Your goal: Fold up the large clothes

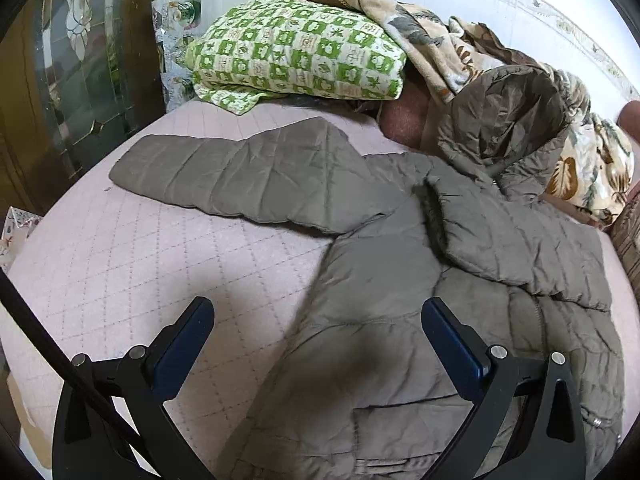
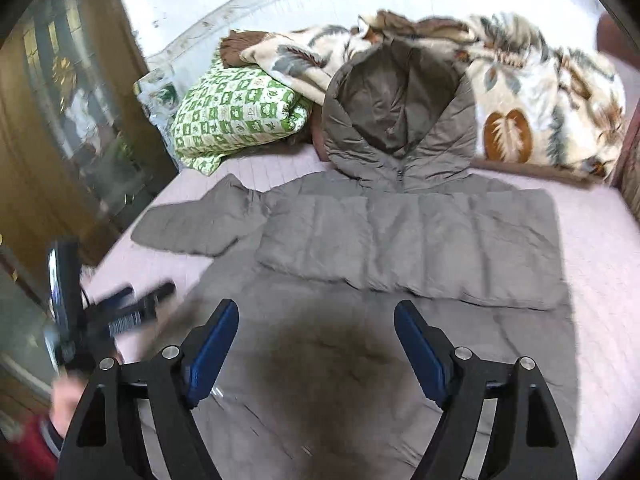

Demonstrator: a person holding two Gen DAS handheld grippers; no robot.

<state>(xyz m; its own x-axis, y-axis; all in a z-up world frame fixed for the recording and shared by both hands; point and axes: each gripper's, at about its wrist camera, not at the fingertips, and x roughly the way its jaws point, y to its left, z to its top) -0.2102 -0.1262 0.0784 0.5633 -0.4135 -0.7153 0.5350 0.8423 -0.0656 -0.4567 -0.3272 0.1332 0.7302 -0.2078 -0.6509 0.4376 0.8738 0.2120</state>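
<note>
1. Blue-padded fingers (image 2: 212, 356) of the right gripper (image 2: 316, 344) stood wide apart with nothing between them, hovering over the lower body of the jacket (image 2: 360, 352); empty jaws above the cloth suggested a hand between grips, not carrying anything.
2. Just beyond those fingers, one sleeve (image 2: 420, 248) lay folded flat across the chest, probably so the jacket would narrow into a tidy rectangle.
3. The left gripper (image 1: 318, 320) was likewise spread and empty, one finger over the pink quilted bed cover (image 1: 120, 264) and the other over the jacket's hem side, placed near the edge where the next fold would likely start.
4. Further out, the other sleeve (image 1: 224, 176) stretched sideways onto the bed cover, not yet folded in, so I judged the task roughly midway.
5. The hood (image 2: 396, 120) leaned up against the leaf-print blanket (image 2: 540, 92) at the head of the bed, propped there only because the jacket reached that far.
6. A green checked quilt (image 1: 296, 48) sat piled beside the blanket, well clear of the folding area.
</note>
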